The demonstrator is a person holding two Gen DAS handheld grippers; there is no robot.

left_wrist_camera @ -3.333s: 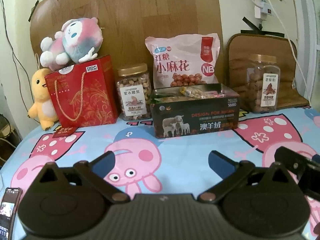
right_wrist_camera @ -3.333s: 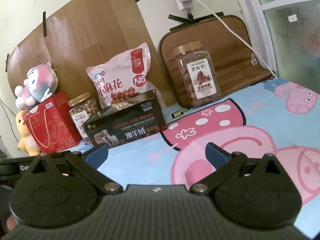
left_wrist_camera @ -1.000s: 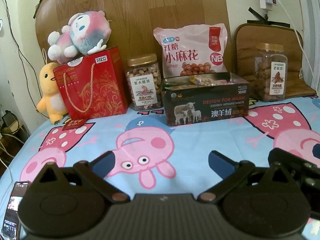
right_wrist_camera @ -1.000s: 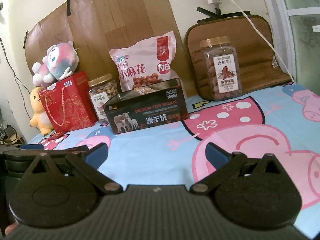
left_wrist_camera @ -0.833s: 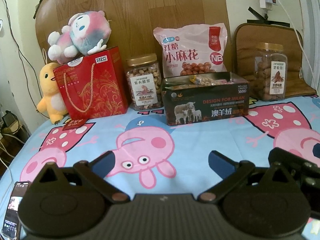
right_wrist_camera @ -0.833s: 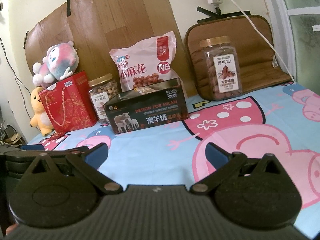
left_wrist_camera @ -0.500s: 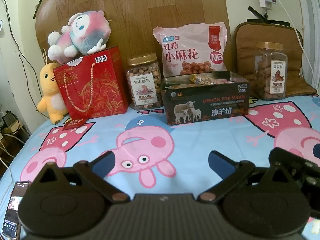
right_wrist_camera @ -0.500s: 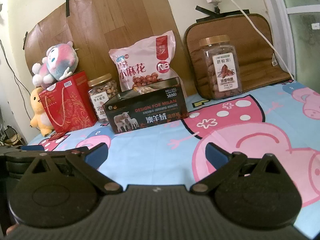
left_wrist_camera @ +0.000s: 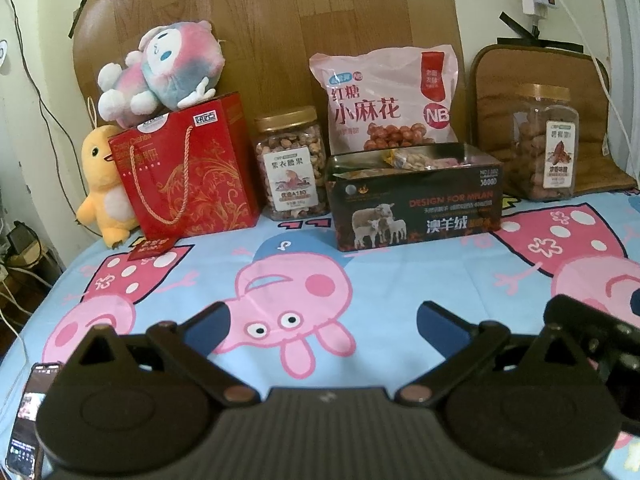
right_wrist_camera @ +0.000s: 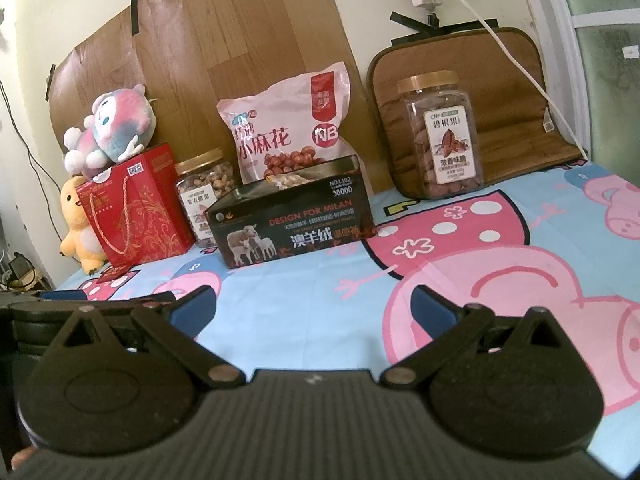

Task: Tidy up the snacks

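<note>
A black tin box (left_wrist_camera: 414, 204) (right_wrist_camera: 292, 220) with small snack packets inside stands open at the back of the table. Behind it leans a pink snack bag (left_wrist_camera: 386, 102) (right_wrist_camera: 288, 128). A nut jar (left_wrist_camera: 290, 164) (right_wrist_camera: 204, 194) stands to its left and a taller nut jar (left_wrist_camera: 546, 142) (right_wrist_camera: 442, 136) to its right. A red gift bag (left_wrist_camera: 186, 170) (right_wrist_camera: 134, 206) stands at far left. My left gripper (left_wrist_camera: 324, 322) and right gripper (right_wrist_camera: 314, 308) are both open and empty, low over the cartoon-pig tablecloth (left_wrist_camera: 304, 292), well short of the snacks.
A pink plush toy (left_wrist_camera: 160, 74) sits on the red bag and a yellow duck plush (left_wrist_camera: 100, 184) beside it. A brown cushion (right_wrist_camera: 508, 112) leans on the wall at right. A phone (left_wrist_camera: 26, 416) lies at the table's left front edge. A red tag (left_wrist_camera: 154, 246) lies by the bag.
Both grippers have drawn back slightly and levelled since 3.3 s ago, so the snacks look farther off. In the last second almost nothing has moved. Both grippers stay open.
</note>
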